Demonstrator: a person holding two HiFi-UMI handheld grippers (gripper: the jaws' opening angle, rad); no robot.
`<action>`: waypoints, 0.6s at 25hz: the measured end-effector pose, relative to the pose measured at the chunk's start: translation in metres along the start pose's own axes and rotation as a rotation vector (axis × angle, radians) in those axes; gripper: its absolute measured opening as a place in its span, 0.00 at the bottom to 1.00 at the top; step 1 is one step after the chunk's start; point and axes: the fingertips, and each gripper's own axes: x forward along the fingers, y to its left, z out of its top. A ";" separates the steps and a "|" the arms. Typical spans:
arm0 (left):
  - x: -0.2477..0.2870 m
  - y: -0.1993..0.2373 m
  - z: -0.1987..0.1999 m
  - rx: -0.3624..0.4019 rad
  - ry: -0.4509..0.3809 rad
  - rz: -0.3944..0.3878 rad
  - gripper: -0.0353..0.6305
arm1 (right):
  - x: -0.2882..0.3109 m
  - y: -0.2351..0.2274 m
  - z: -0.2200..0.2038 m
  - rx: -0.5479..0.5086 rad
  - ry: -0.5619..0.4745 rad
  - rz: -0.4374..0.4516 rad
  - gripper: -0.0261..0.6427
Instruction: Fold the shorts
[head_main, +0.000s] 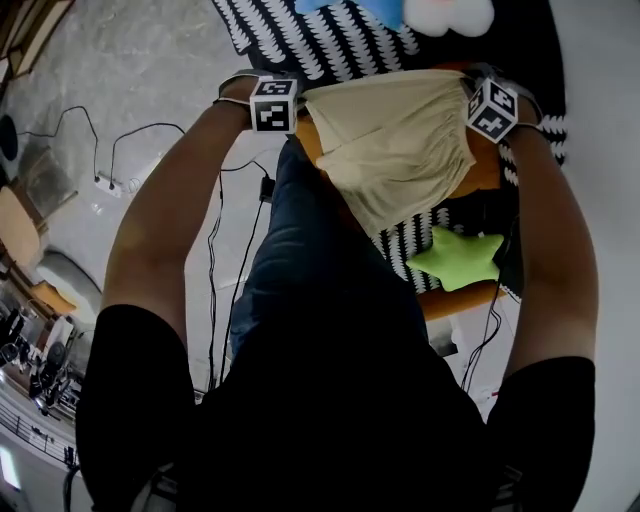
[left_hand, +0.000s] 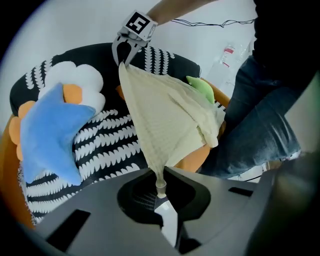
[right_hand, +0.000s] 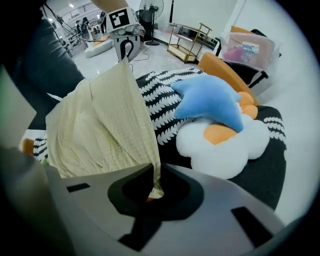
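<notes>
Pale cream shorts (head_main: 400, 140) of finely checked cloth hang stretched by their two top corners, lower part drooping in folds above a striped cushion.

Pale cream shorts (head_main: 400, 150), black-and-white scalloped cover (head_main: 330, 45)

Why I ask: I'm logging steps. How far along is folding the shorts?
Done: the left gripper and right gripper are each shut on a corner of the shorts, held up above the striped cushion. In hand: the shorts hang spread between them. Left: no neat fold shows yet, so the folding itself and setting them down remain.
</notes>
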 end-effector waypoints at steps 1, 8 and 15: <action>-0.003 0.003 0.000 -0.010 0.003 0.019 0.09 | -0.003 -0.002 0.001 -0.005 -0.009 -0.016 0.09; -0.027 -0.015 0.012 -0.038 0.011 0.093 0.09 | -0.027 0.008 -0.004 -0.037 -0.055 -0.072 0.09; -0.027 -0.050 0.015 -0.103 -0.032 0.065 0.09 | -0.020 0.025 0.002 -0.046 -0.073 -0.087 0.09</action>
